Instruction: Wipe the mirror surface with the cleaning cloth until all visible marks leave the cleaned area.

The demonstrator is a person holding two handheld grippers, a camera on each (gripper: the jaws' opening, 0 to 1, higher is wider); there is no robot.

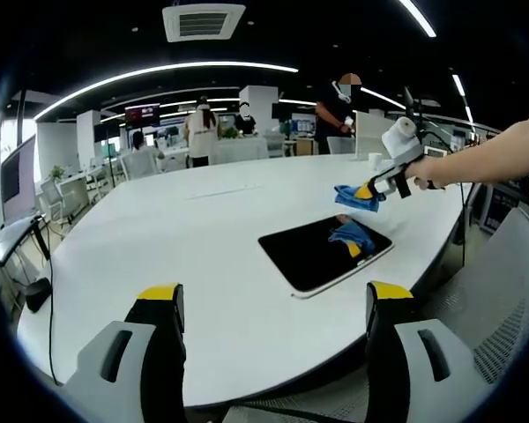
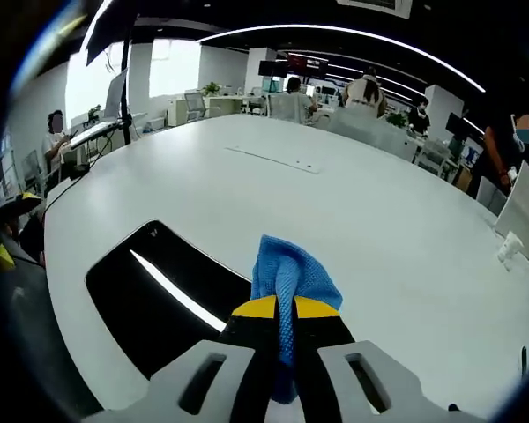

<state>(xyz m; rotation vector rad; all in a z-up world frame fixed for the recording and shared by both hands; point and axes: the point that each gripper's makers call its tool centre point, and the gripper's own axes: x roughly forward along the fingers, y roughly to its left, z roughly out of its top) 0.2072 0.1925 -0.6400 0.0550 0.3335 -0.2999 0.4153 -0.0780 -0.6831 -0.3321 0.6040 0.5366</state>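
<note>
Pinching the blue cleaning cloth (image 2: 286,278) tight, the right hand-held gripper (image 2: 286,310) hovers above the dark mirror (image 1: 322,253) on the white counter (image 1: 185,229); the left hand-held gripper (image 1: 273,304) gapes wide, empty.

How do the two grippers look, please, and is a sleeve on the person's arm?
The left gripper and the right gripper share black jaws, yellow tips and grey slotted bodies. The arm behind the right gripper is bare, with no sleeve visible.
</note>
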